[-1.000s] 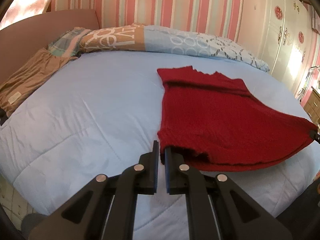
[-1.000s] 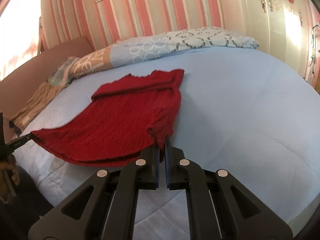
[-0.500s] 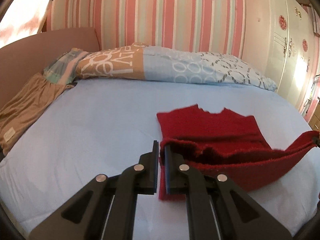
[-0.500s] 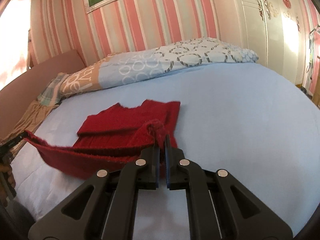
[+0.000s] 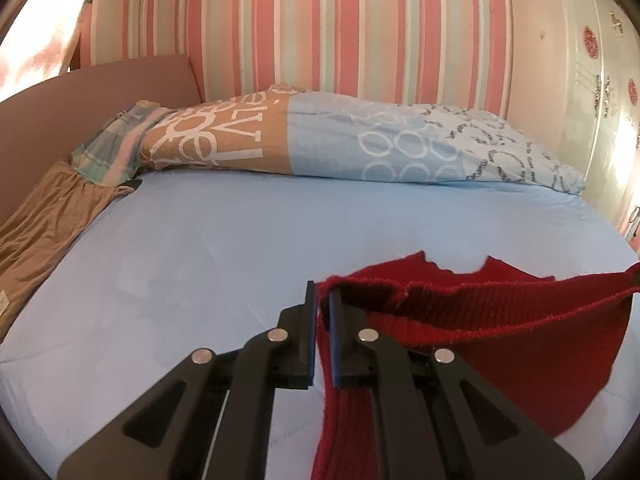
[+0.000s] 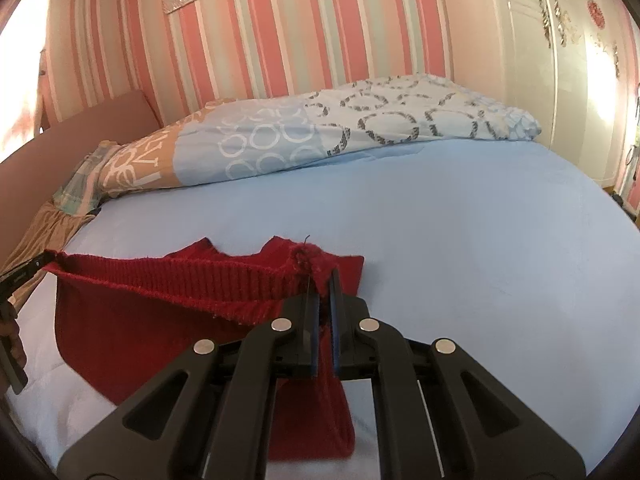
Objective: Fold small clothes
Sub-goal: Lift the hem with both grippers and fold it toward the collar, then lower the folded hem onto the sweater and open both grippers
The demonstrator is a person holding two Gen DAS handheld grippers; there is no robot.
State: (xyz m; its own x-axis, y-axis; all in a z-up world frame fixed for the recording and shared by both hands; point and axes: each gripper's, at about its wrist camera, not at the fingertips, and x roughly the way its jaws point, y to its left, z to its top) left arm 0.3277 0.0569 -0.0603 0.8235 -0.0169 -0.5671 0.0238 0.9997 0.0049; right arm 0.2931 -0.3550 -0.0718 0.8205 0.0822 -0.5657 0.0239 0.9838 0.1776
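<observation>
**A:** Looking along the left gripper (image 5: 323, 300), what do you get?

**B:** Its jaws are clamped on one hem corner of the red sweater (image 5: 500, 344), lifted above the bed (image 5: 200, 248). The hem runs taut to the right edge of the view. The neckline end lies flat on the sheet beyond it, with a pillow (image 5: 360, 140) and a brown cloth (image 5: 44, 208) well apart from it.

**A:** And the right view?

**B:** The right gripper (image 6: 323, 280) has its jaws clamped on the other hem corner, which is bunched, with a loose thread sticking up. The hem stretches left to the other gripper at the frame edge, and the body of the sweater sags beneath it onto the bed.

**A:** How would you finish this fold well?

**B:** My judgement: carry both corners forward level, keep the hem taut, lay it edge to edge on the neckline, and only then let go. If one side dips, the fold will likely skew.

**A:** And the fabric?

**B:** Thick ribbed knit, deep red, slightly fuzzy at the edge; it probably drapes heavily.
</observation>
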